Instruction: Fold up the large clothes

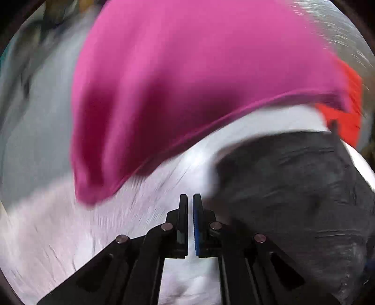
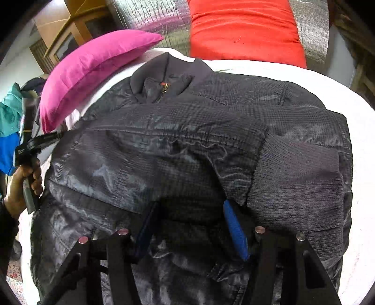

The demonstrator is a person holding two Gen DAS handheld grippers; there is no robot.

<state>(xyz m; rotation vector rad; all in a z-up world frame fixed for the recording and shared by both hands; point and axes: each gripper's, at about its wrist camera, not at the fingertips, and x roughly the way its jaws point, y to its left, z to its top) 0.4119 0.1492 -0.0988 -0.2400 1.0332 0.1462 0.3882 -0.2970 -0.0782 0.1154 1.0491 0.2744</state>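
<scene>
Dark quilted jacket (image 2: 164,150) lying face up on a white bed sheet (image 2: 361,131), zip closed up to the collar (image 2: 164,75), which points away toward the pillows. One sleeve already folded across the chest, its ribbed cuff (image 2: 297,178) resting on the body near the right edge. Other side not yet folded in, as far as visible; lower hem hidden under the right gripper, so cannot tell its state. Judged as early to middle stage: one sleeve done, second side and the fold of the body in half left to do. Right gripper (image 2: 194,225) hanging low over the lower middle of the jacket, jaws apart, blue pads (image 2: 234,230) pressing nothing, no fabric pinched between them. Left gripper (image 1: 190,199) clenched, jaws nearly together with nothing seen between them, above bare sheet just beside the jacket's left edge (image 1: 293,187); picture there blurred, so contact with fabric not certain. Same tool seen from the right wrist view at the far left, held in a hand (image 2: 21,185). Further out, pink pillow (image 2: 93,68) and red pillow (image 2: 243,30) at the head of the bed, silvery wall covering (image 2: 150,14) behind.
</scene>
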